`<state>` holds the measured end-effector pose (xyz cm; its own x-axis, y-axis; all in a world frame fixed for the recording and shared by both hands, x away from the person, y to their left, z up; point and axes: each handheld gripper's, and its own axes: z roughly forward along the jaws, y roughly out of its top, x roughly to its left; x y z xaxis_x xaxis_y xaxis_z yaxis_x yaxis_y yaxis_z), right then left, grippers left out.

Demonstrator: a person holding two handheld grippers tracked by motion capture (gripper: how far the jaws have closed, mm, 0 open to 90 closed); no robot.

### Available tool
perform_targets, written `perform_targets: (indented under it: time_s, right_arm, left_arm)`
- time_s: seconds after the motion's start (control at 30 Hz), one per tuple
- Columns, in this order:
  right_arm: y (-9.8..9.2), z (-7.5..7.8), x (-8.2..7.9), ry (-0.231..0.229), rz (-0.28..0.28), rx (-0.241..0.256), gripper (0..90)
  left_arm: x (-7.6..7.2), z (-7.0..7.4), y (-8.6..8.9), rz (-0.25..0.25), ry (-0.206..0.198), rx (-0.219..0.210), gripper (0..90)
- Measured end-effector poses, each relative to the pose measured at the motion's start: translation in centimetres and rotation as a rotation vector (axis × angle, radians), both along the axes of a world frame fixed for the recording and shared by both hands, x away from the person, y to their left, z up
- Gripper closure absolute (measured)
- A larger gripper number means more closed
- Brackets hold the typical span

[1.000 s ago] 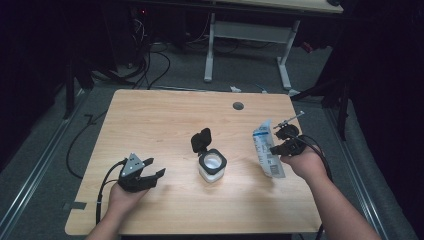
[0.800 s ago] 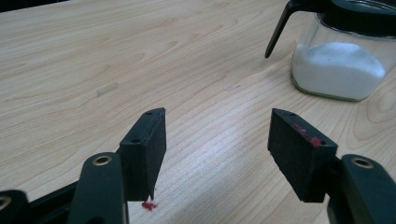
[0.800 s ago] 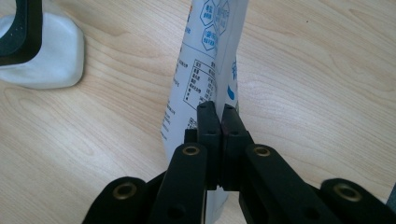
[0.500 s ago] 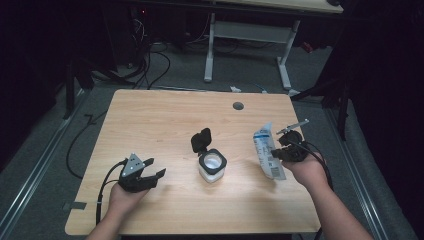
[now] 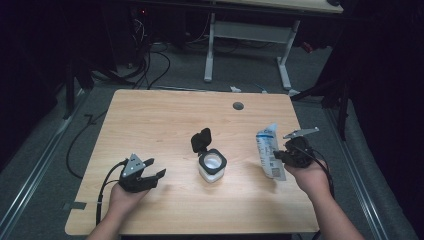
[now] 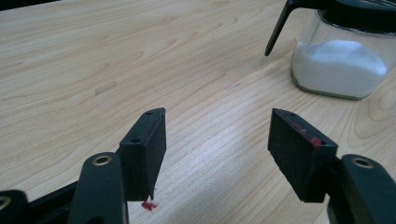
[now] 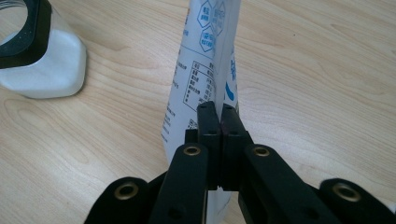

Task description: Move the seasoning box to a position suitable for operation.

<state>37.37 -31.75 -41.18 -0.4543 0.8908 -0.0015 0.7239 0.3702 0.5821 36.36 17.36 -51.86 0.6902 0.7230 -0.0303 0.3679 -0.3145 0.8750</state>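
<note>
While the right gripper [image 7: 219, 116] pinches the white pouch [image 5: 268, 150], the left gripper [image 5: 150, 176] rests wide open, empty.
Jar [image 5: 212, 165] sits at the pouch's nine o'clock, lid [image 5: 200, 140] flipped up.

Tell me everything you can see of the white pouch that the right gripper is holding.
The pouch is a slim white packet, plastic by its look, printed with blue hexagon marks and a small black table of text. It stands roughly upright near the right edge of the table, to the right of the open jar and apart from it. The right gripper has its jaws shut on the pouch's lower part, pinching the flat sides together. Whether its bottom touches the table cannot be told, nor whether the top is open.
</note>
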Motion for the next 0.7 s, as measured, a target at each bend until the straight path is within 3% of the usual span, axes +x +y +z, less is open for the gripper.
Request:
perform_targets:
  time_s: [0.37, 0.7]
  right_arm:
    - [-1.5, -0.4, -1.5, -0.104, -0.032, 0.094, 90.0]
    - [-1.5, -1.9, -2.2, -0.188, -0.037, 0.133, 90.0]
  left_arm:
    - [-0.2, 0.0, -0.1, -0.001, -0.003, -0.004, 37.4]
    - [-0.2, 0.0, -0.2, 0.003, -0.010, 0.001, 37.4]
